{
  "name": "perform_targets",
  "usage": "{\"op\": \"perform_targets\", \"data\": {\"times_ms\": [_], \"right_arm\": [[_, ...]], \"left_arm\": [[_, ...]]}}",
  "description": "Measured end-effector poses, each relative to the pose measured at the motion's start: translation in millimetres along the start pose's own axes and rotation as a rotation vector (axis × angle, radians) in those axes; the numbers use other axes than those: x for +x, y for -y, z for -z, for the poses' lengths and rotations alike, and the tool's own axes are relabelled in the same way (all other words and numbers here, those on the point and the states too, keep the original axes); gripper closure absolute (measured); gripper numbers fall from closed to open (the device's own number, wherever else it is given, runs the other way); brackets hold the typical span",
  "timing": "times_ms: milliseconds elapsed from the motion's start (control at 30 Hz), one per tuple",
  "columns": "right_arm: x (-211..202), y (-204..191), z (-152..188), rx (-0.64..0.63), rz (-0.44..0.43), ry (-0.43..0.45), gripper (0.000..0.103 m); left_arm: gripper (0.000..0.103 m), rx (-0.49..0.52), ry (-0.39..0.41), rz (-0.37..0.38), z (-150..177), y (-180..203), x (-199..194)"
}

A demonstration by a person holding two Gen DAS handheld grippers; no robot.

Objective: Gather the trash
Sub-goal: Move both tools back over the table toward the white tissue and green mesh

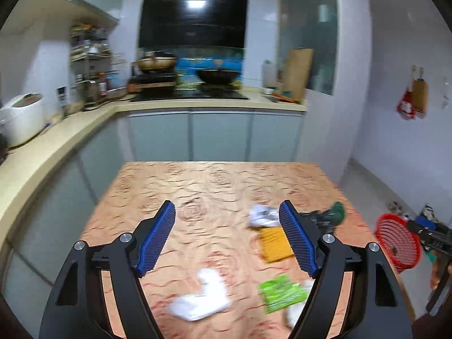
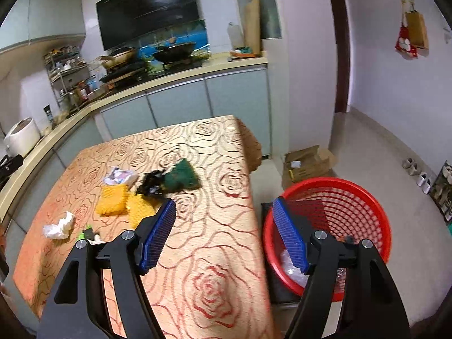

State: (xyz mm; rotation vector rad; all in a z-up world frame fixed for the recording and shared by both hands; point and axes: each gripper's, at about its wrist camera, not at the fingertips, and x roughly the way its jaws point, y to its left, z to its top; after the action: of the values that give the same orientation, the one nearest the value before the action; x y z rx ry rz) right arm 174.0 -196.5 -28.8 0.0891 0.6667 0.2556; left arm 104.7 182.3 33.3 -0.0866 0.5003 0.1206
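Note:
Trash lies on the rose-patterned table [image 1: 214, 180] [image 2: 220, 254]: a crumpled white tissue [image 1: 202, 299] [image 2: 58, 226], a green wrapper [image 1: 281, 292], yellow pieces [image 1: 274, 244] [image 2: 113, 199], a white printed wrapper [image 1: 261, 214] [image 2: 120, 176], and a black and dark green wad [image 2: 169, 180] [image 1: 336, 210]. My left gripper [image 1: 227, 238] is open and empty above the table, over the tissue and wrappers. My right gripper [image 2: 224, 234] is open and empty at the table's right edge, beside the red basket [image 2: 364, 206] [image 1: 395, 240], which holds clear plastic.
A kitchen counter [image 1: 56, 141] runs along the left and back with a rice cooker [image 1: 21, 118], stove and pans. A cardboard box [image 2: 308, 163] sits on the floor behind the basket. Shoes line the right wall.

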Motion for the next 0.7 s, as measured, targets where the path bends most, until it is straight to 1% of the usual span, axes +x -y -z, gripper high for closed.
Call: {"op": "perform_targets", "data": {"times_ms": [100,200,300,400,533,700], "right_arm": [[5.5,-11.0,-2.4,-0.015,-0.017,-0.004,0.034],[11.6,-20.3,-5.0,-0.025,-0.03,-0.01,0.034],[16.4,-28.6,-6.5,-0.035,-0.044,-0.017,0.034],[20.0,-35.8,-7.7,-0.045,-0.052,-0.022,0.034],[22.4,-39.3,-10.0,-0.049,-0.053,-0.023,0.034],[25.7,-34.8,-10.4,-0.046,-0.032,-0.024,0.034]], "left_arm": [[0.028,-0.027,-0.021,-0.036,11.1,-21.6,-1.9],[0.027,-0.032,-0.059,-0.047,32.6,-27.0,1.0],[0.027,-0.033,-0.107,-0.029,54.0,-25.1,6.9],[0.027,-0.001,-0.165,-0.003,72.6,-15.0,22.7],[0.027,0.034,-0.23,-0.006,91.3,-2.8,45.3],[0.028,0.025,-0.266,0.011,103.6,-4.3,60.9]]}}
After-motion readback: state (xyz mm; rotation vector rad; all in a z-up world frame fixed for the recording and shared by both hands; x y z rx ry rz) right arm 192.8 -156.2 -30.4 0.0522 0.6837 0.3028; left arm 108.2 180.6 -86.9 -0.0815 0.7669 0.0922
